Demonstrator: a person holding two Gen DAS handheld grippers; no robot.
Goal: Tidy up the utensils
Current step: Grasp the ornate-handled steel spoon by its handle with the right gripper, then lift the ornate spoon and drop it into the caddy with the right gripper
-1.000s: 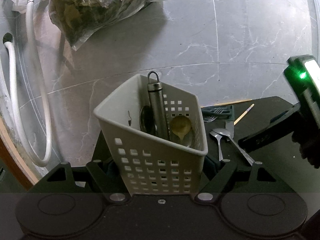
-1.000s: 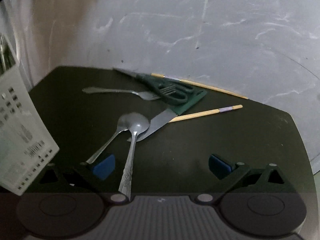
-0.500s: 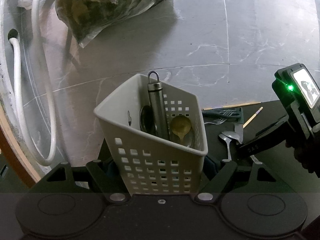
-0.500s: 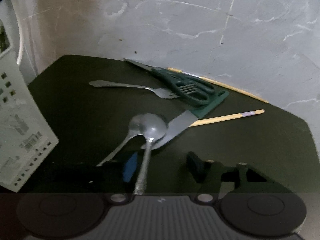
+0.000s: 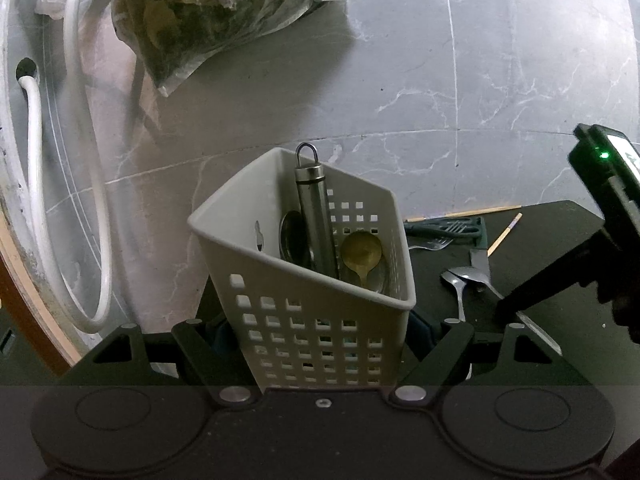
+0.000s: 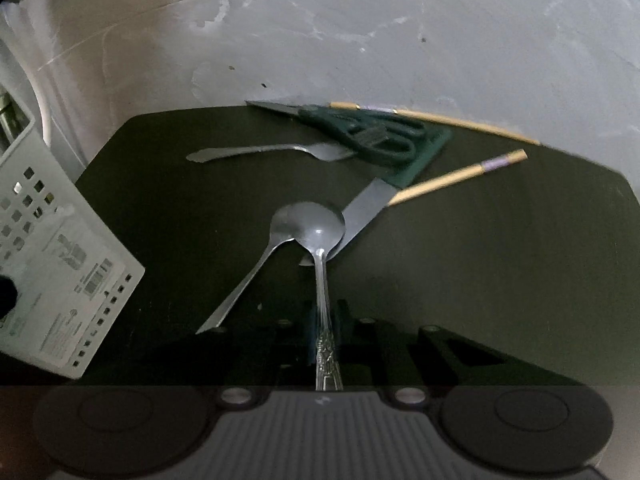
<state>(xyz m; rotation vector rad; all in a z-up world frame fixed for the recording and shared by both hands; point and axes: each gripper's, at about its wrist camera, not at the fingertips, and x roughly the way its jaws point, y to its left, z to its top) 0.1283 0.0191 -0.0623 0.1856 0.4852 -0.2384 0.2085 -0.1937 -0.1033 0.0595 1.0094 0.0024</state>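
Closing fast, the right tool (image 6: 322, 328) has just clamped onto the ornate spoon's (image 6: 318, 232) handle, bowl resting across a knife blade (image 6: 366, 208) on the black mat (image 6: 500, 248). Left tool (image 5: 320, 340) grips the white utensil basket (image 5: 320, 312), tilted, beside the mat.

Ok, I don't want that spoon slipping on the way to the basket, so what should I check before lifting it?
1. Right gripper on the spoon: ok, its jaws have just been closing on the handle.
2. Grip spot: not ok, far out on the handle, so it may swing.
3. Bowl free: not ok, it overlaps the second spoon and the knife.
4. Basket steady: ok, in the left gripper, tilted, mouth open.
5. Room in basket: cannot tell, it already holds utensils.
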